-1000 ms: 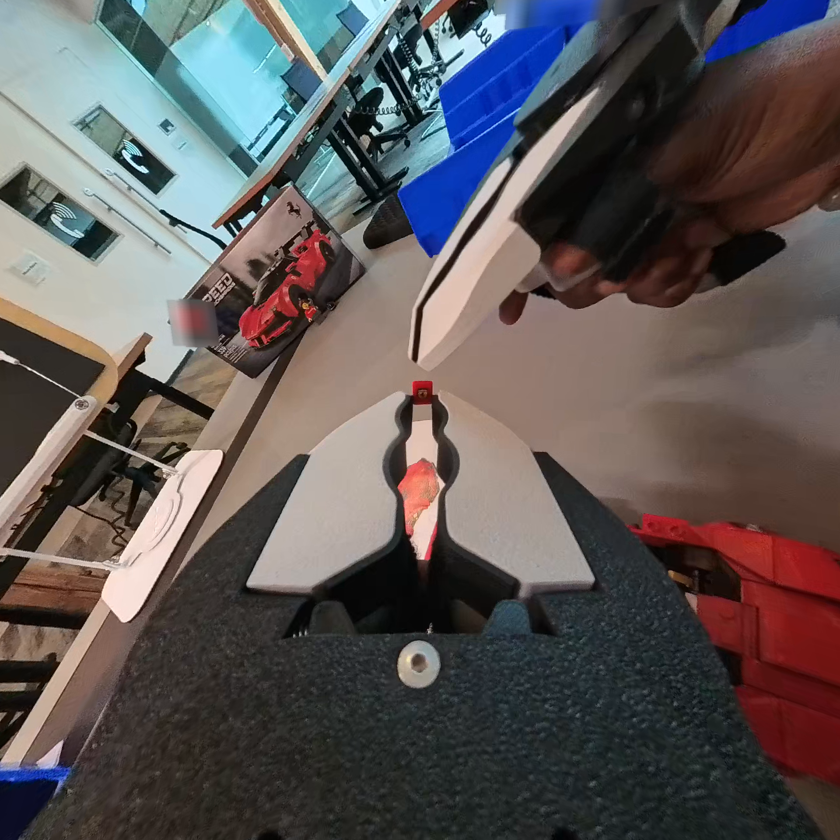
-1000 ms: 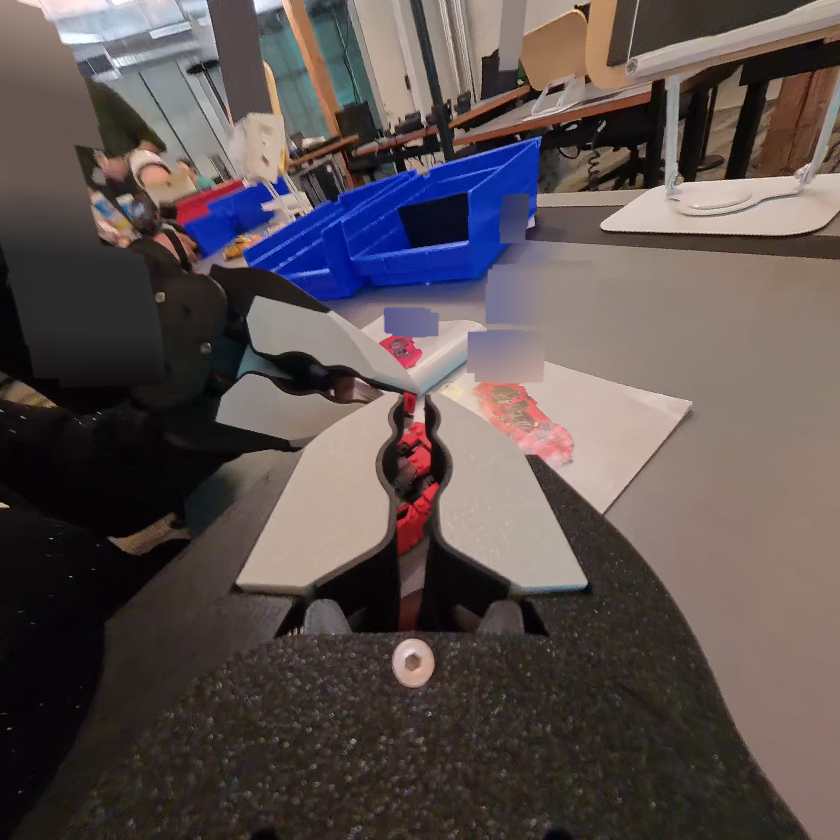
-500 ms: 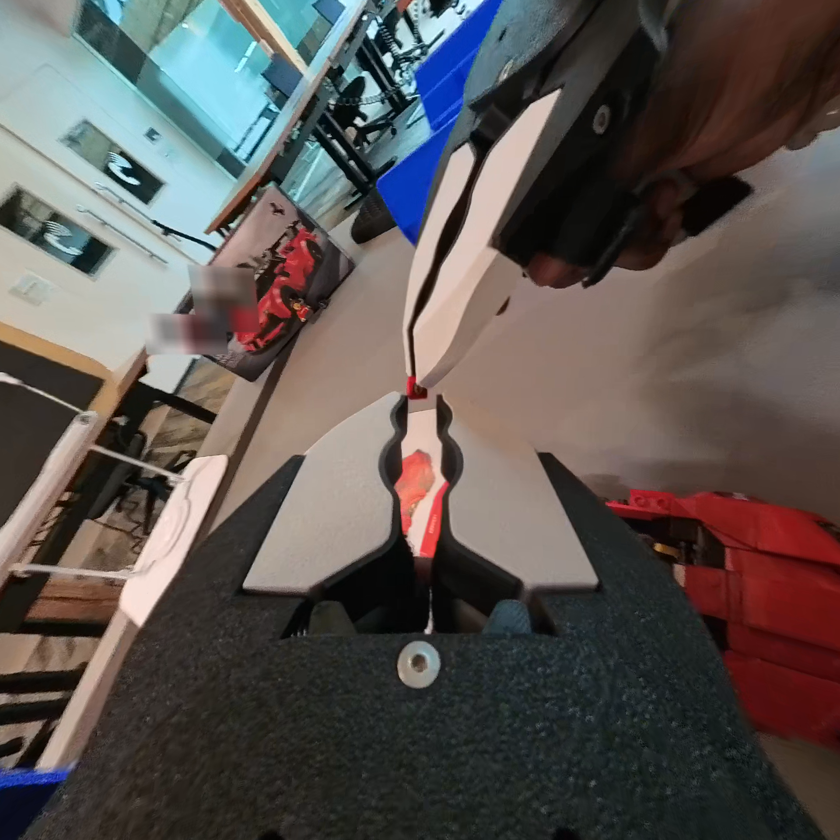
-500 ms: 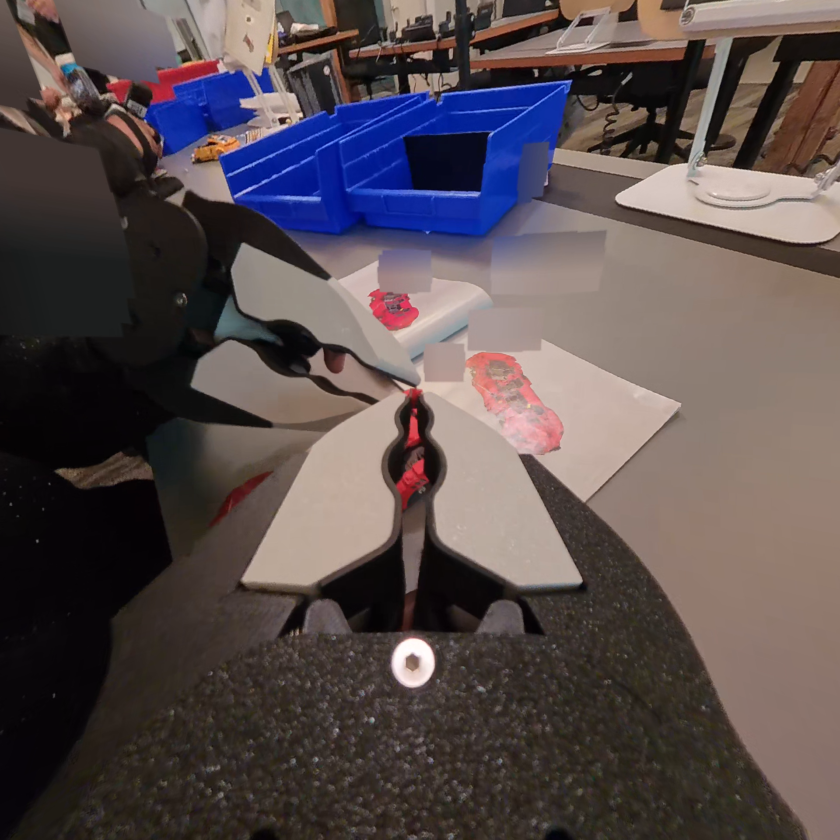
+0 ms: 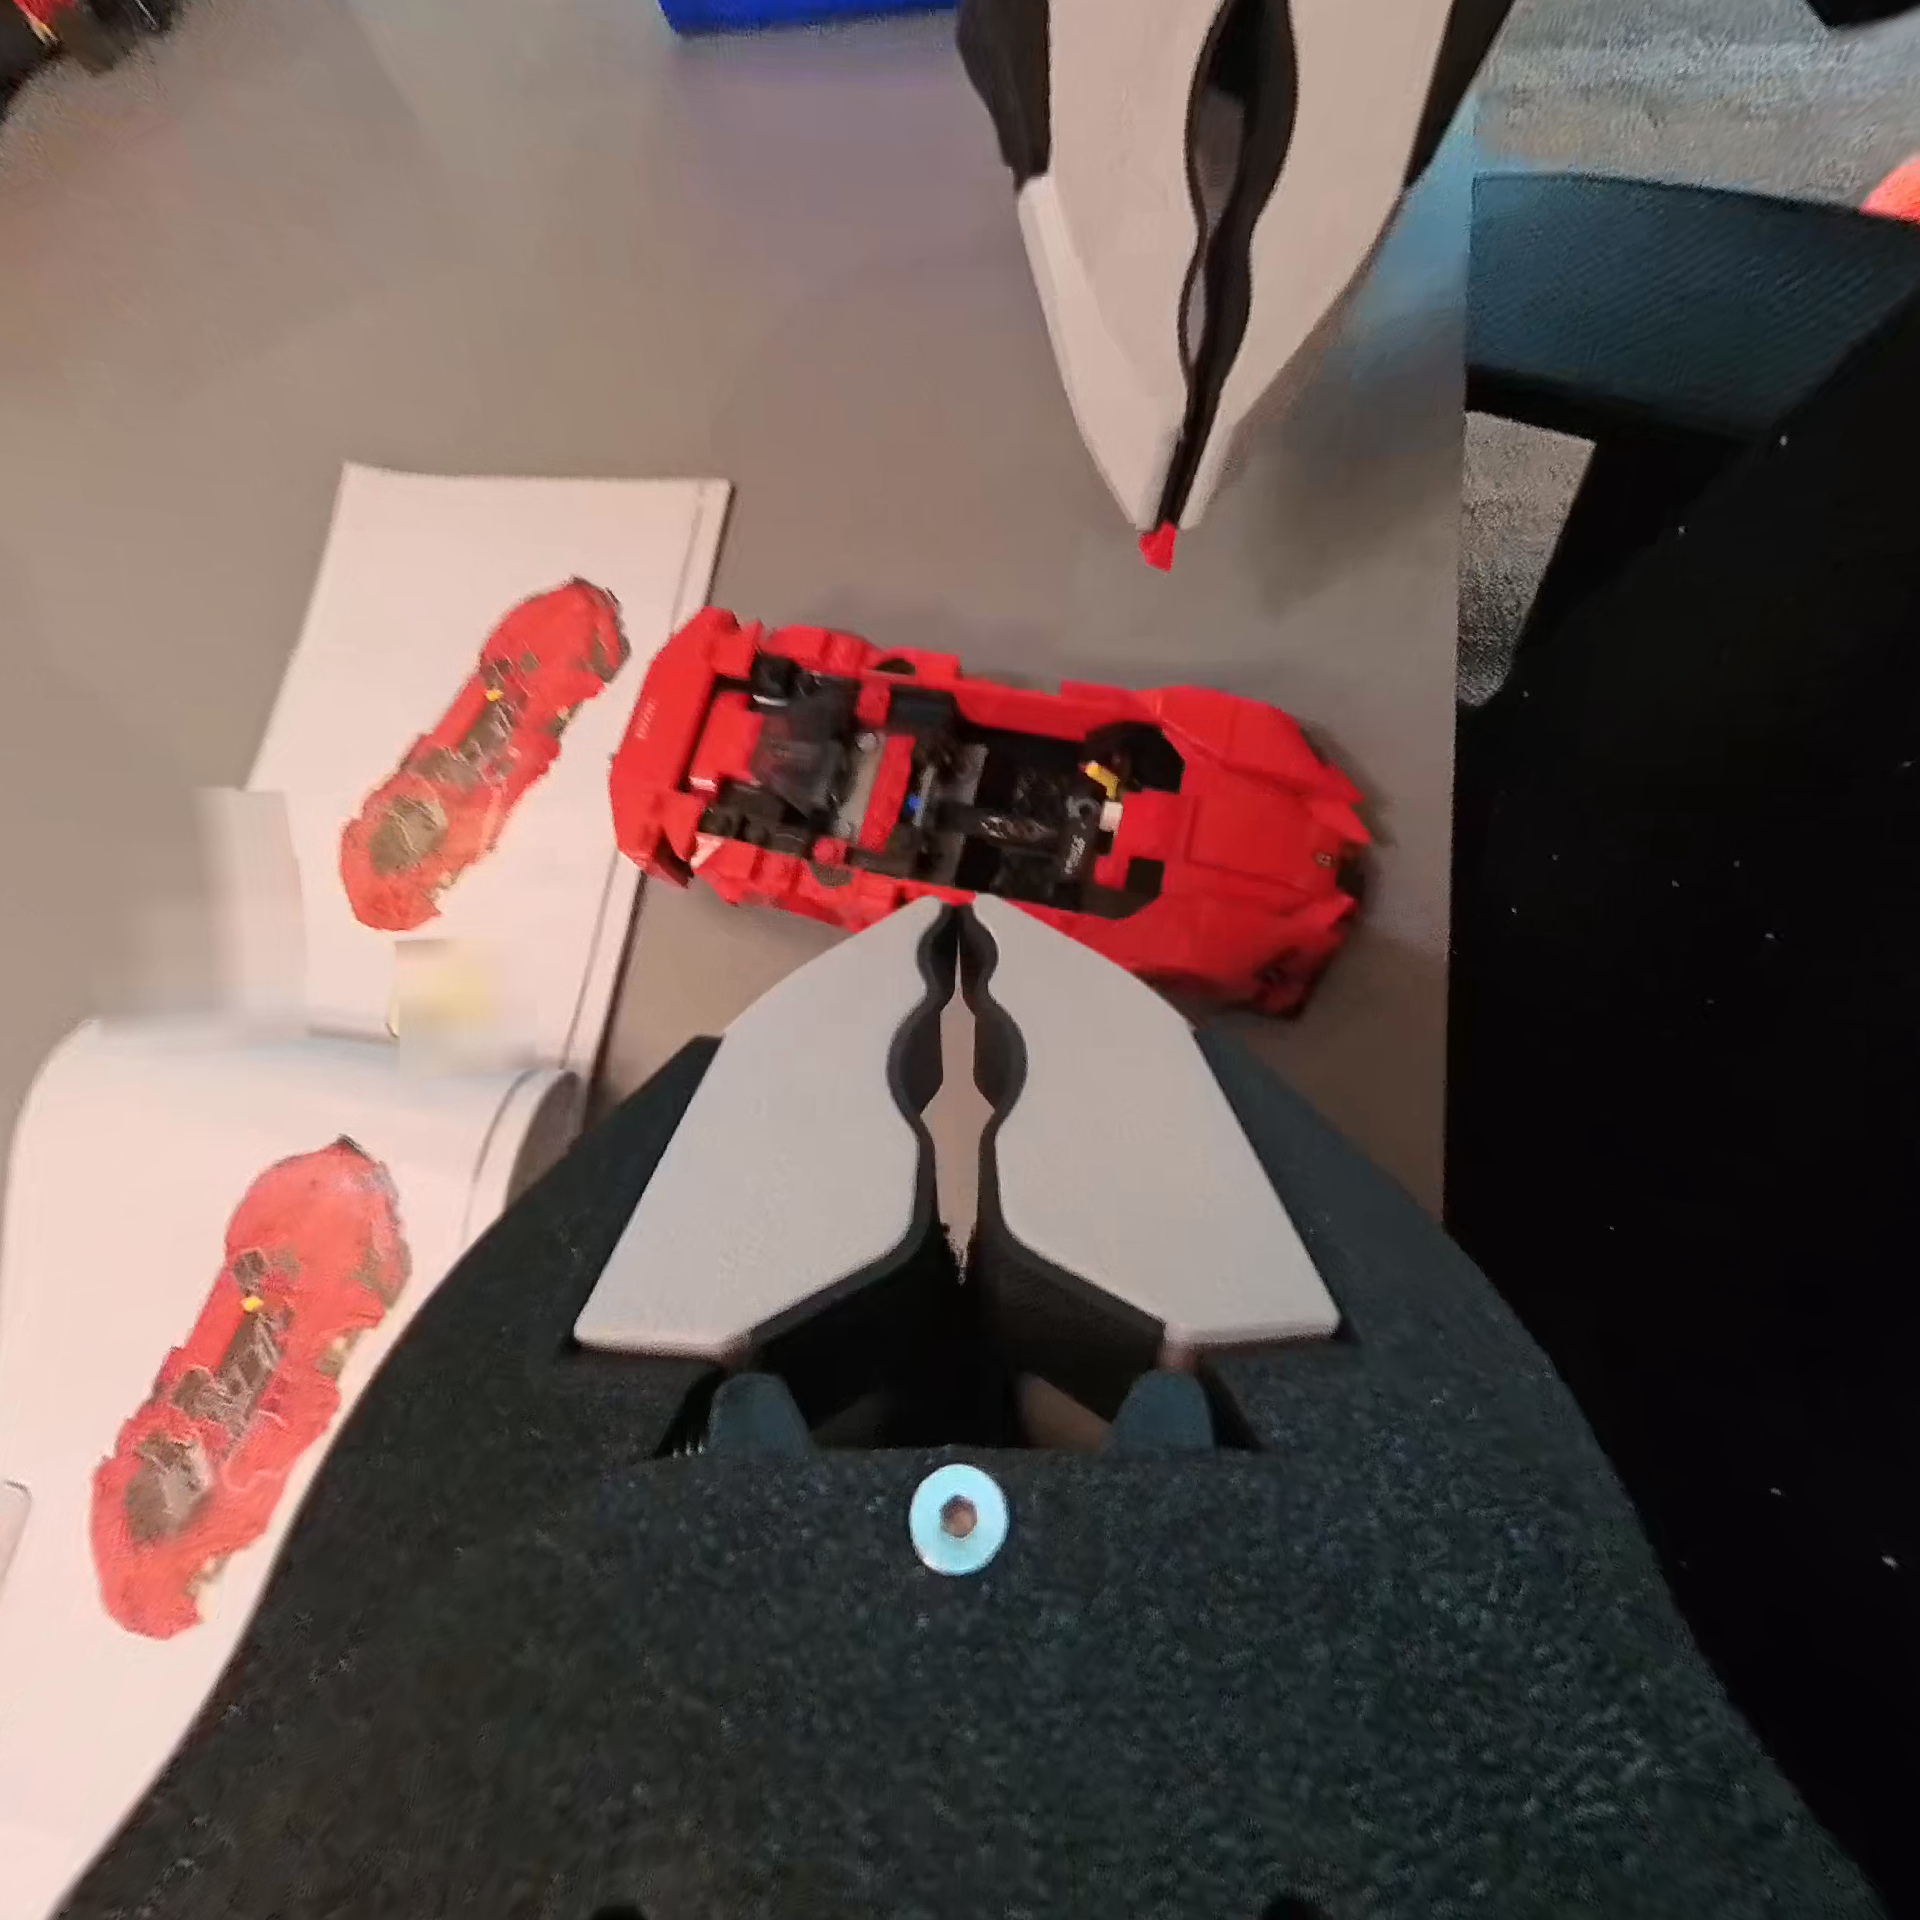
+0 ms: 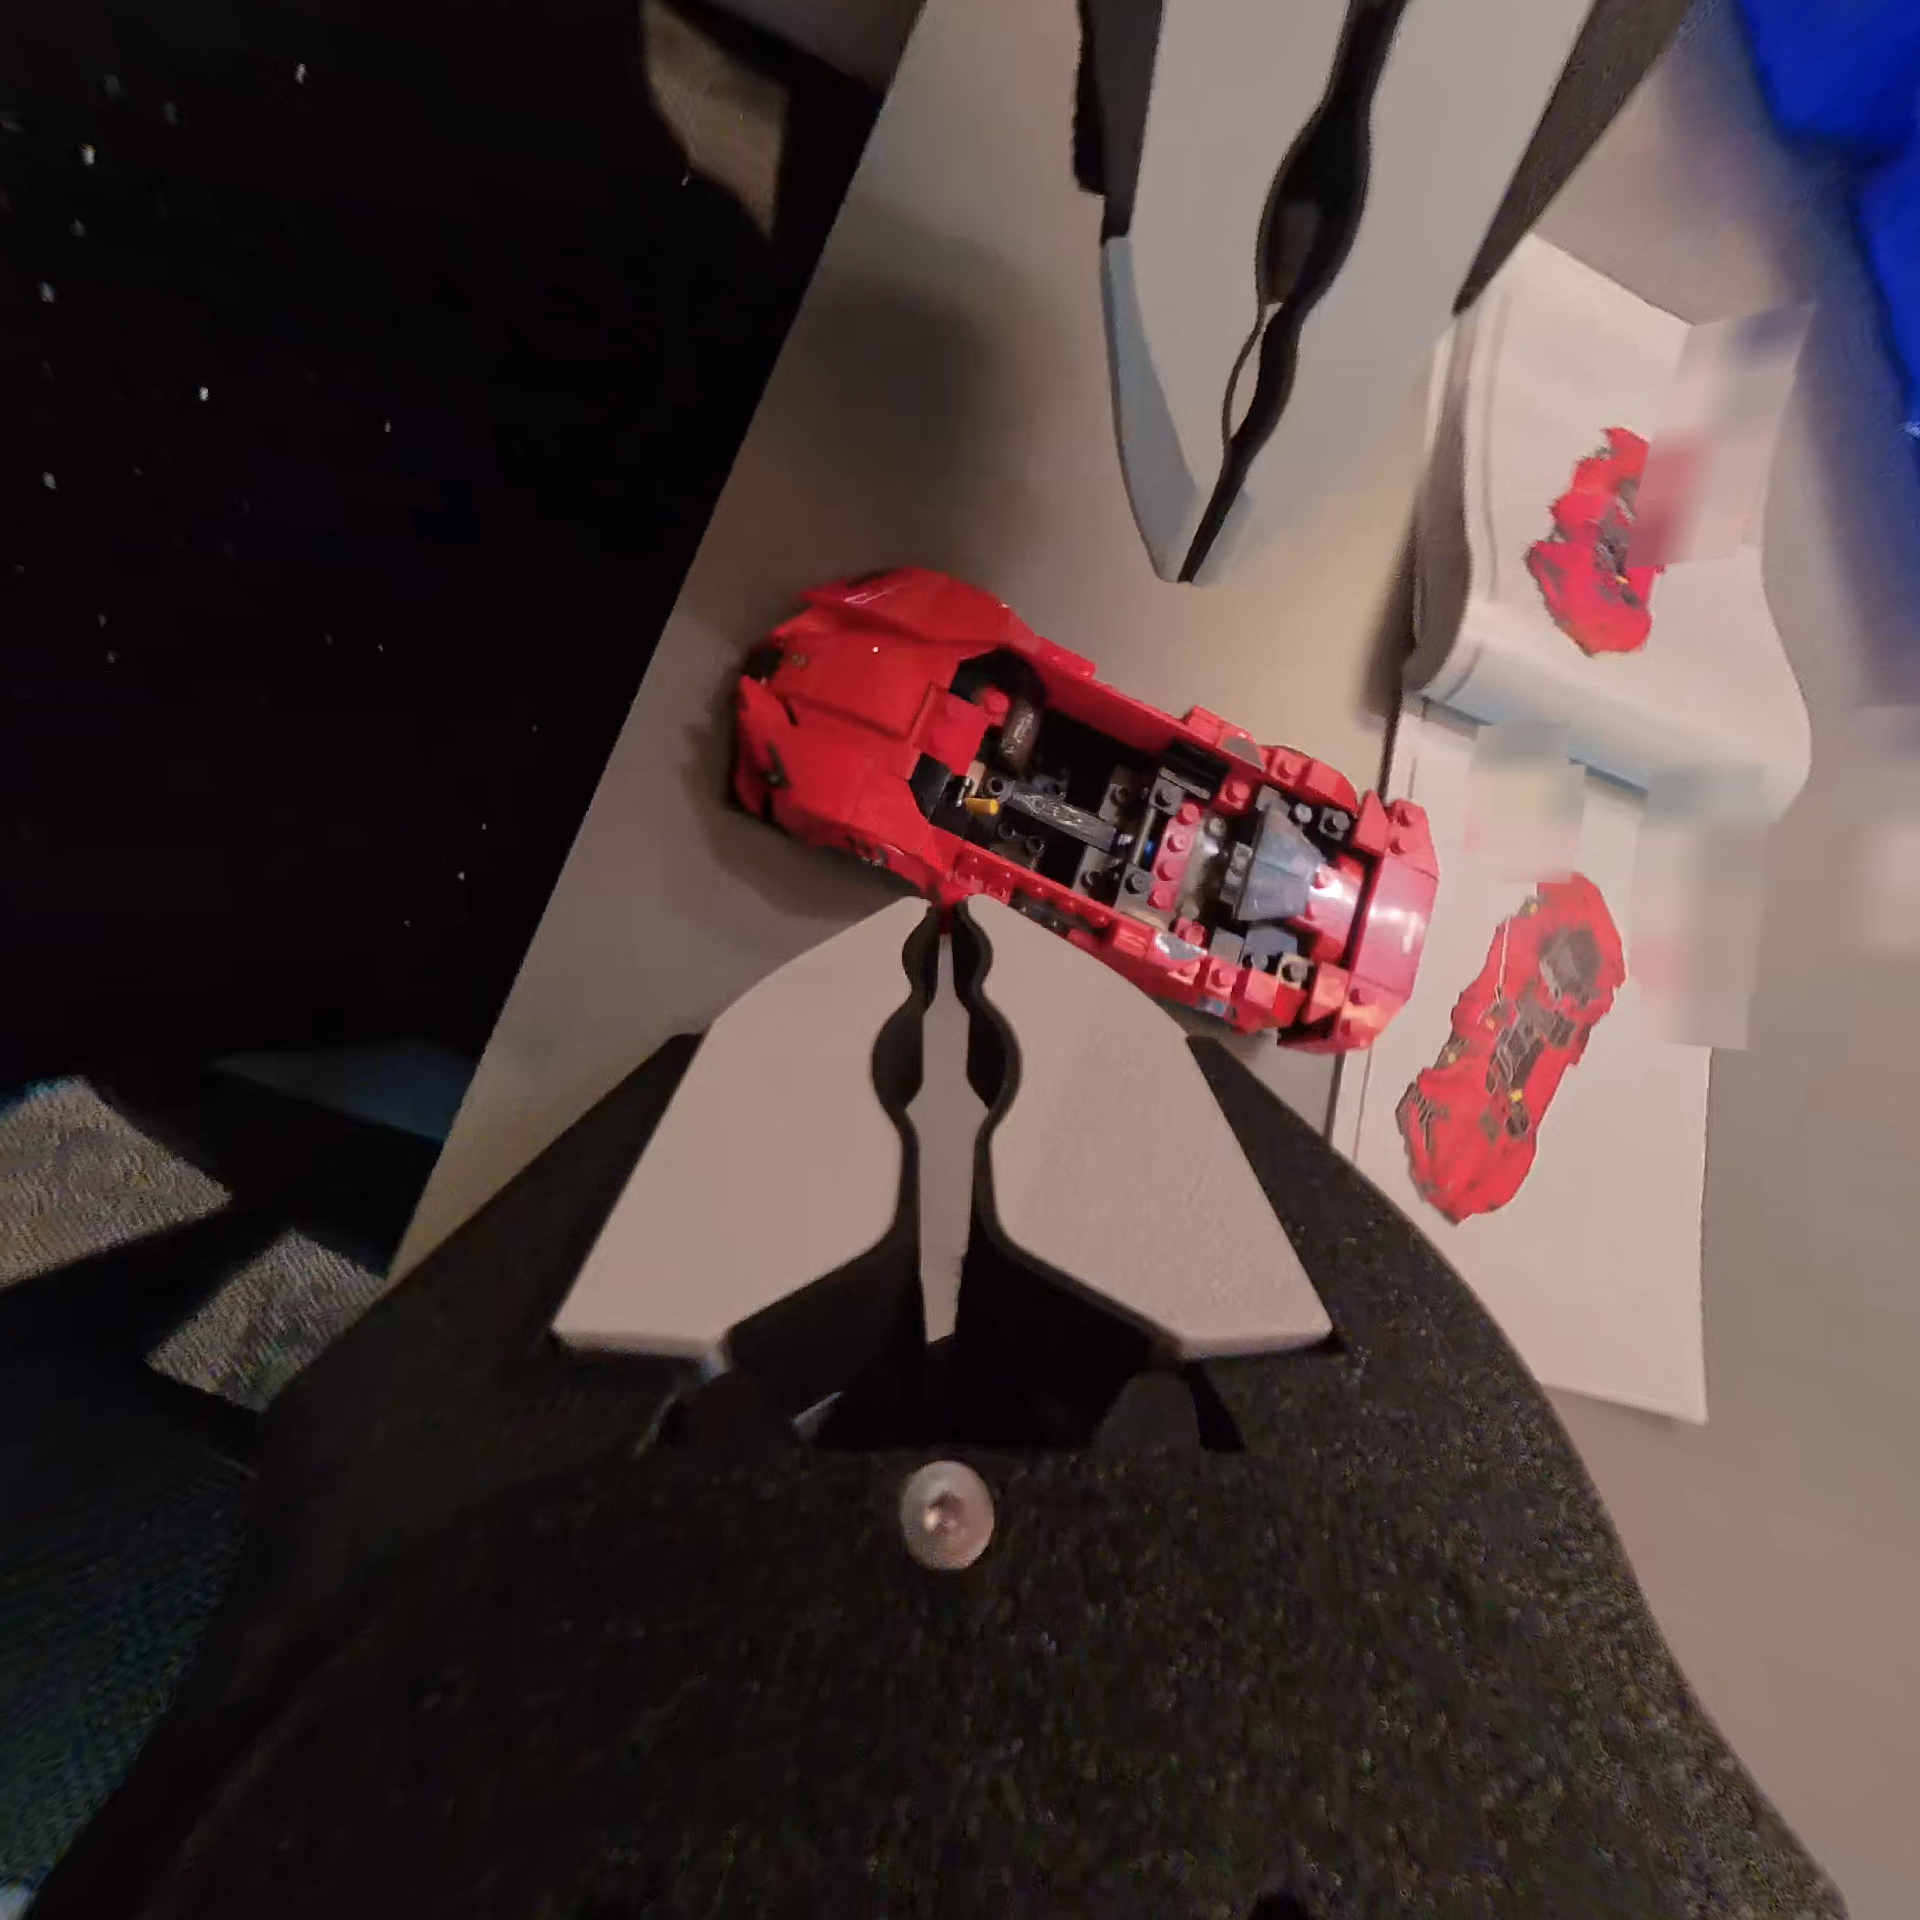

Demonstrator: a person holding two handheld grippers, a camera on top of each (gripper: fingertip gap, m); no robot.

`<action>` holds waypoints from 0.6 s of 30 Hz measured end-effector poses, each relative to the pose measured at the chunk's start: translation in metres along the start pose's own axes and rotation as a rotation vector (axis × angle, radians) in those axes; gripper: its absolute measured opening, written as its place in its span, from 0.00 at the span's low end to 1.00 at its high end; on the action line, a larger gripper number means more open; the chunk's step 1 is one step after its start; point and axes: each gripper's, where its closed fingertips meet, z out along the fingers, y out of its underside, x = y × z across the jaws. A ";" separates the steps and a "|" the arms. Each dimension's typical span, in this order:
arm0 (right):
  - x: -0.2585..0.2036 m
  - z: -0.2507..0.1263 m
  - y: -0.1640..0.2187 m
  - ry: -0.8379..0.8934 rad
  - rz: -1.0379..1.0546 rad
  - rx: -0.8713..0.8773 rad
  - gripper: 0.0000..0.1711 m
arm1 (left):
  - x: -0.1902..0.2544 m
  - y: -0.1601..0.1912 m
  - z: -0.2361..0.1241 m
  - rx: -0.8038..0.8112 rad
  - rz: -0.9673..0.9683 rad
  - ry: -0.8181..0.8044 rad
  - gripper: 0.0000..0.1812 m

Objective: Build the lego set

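Both views look down on the red lego car (image 5: 987, 821), which sits on the grey worktop (image 5: 416, 291) near its edge, roof off, dark interior showing. Right tool (image 5: 1164, 520) hangs above the car w/ jaws pinched on a small red piece (image 5: 1155, 545) poking out at the tips; in its own view only a sliver of red shows there. Left tool (image 5: 956, 920) is nearly closed, just a thin slit between the tips, w/ nothing seen in it, hovering over the car's side. Open instruction booklet (image 5: 436, 748) w/ red car pics lies just beside the car's rear end. Blue bin (image 6: 1839, 125) is farther out, past the booklet.
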 end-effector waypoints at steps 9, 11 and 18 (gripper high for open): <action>0.003 0.017 -0.002 -0.050 -0.071 -0.042 0.01 | 0.011 0.004 0.005 -0.003 -0.017 0.029 0.00; 0.006 0.015 0.000 -0.021 -0.025 -0.035 0.01 | 0.011 0.004 0.005 0.002 -0.018 0.030 0.00; 0.011 0.002 0.054 0.072 0.287 -0.245 0.01 | 0.000 0.014 0.006 -0.006 -0.052 -0.003 0.01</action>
